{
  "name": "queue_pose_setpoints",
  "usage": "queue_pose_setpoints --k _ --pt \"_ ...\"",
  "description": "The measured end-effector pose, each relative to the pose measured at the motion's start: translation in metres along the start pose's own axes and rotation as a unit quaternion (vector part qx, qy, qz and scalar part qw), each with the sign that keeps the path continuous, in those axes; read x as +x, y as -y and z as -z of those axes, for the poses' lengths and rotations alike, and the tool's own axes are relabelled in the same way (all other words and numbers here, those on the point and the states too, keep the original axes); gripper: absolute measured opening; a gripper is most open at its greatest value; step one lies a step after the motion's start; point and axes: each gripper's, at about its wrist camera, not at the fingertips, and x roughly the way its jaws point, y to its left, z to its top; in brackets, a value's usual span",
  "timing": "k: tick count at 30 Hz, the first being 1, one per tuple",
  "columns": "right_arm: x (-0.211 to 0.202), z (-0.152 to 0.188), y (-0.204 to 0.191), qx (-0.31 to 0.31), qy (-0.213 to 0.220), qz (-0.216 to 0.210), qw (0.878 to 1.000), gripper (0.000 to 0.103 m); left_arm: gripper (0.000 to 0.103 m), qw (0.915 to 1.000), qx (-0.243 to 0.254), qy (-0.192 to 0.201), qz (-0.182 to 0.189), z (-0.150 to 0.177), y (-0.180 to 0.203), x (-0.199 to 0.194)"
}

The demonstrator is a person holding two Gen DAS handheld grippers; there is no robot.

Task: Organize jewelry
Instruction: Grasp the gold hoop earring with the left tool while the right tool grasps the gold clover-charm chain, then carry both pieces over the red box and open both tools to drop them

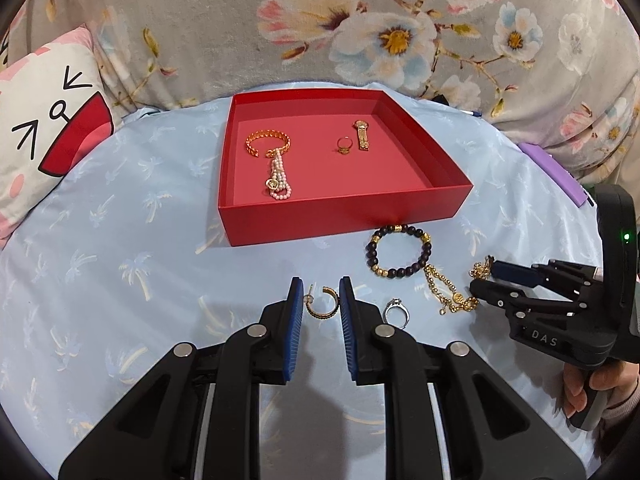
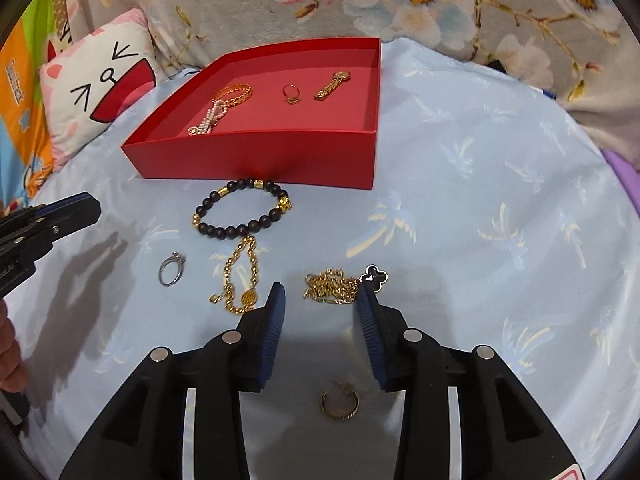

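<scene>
One gold chain [image 2: 332, 290] with a black clover charm [image 2: 375, 277] lies bunched on the pale blue cloth [image 2: 480, 240], a little below the middle of the right wrist view. The loose heap runs left to right, squarely across the gap of the right tongs [image 2: 322, 294], and it sits just beyond their tips. The charm end lies at the tip of the right-hand finger; whether it touches I cannot tell. These tongs stand moderately wide and grip nothing, so I judge a short push forward and down would put the heap between the pads. The right hand is far the nearer one to it. A thin chain like this will likely slump and trail when lifted. Low in the same view, under the tongs, a gold hoop earring [image 2: 340, 404] lies flat. To the left lie a gold bracelet [image 2: 240, 280] with a coin charm, a silver ring [image 2: 172, 268] and, above them, a dark beaded bracelet [image 2: 242, 210] just in front of the red box [image 2: 256, 156]. The box holds four pieces already. In the left wrist view, the left tongs [image 1: 321, 282] stand narrow, pinching a second hoop [image 1: 322, 304] between their pads.
</scene>
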Motion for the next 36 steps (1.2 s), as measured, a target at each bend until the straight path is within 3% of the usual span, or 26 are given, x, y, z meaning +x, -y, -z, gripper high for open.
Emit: queue_pose_setpoints --k 2,6,11,18,27,32,36 --pt "0.004 -0.003 0.000 -0.003 0.002 0.002 1.000 0.036 0.018 1.0000 0.000 -0.002 0.000 0.001 -0.001 0.001" --pt "0.005 -0.005 0.008 0.005 0.003 -0.004 1.000 0.005 0.018 1.0000 0.000 -0.006 -0.001 0.003 -0.002 0.005" --pt "-0.001 -0.007 0.011 0.015 0.012 -0.010 1.000 0.004 0.018 1.0000 -0.001 -0.008 -0.002 0.003 -0.002 0.007" --pt "-0.051 -0.030 0.015 0.026 0.070 -0.034 0.997 0.004 0.018 0.9999 -0.004 0.012 0.004 -0.009 -0.002 -0.007" --pt "-0.104 -0.091 0.009 0.006 0.115 -0.058 0.992 0.004 0.018 0.9983 0.017 0.055 0.006 -0.063 0.006 -0.034" --pt "-0.101 -0.126 0.004 -0.011 0.124 -0.054 0.991 0.004 0.018 0.9972 0.018 0.071 0.015 -0.103 0.008 -0.026" --pt "-0.076 -0.145 0.004 -0.011 0.113 -0.060 0.992 0.004 0.018 0.9975 0.006 0.057 0.040 -0.124 0.005 -0.002"
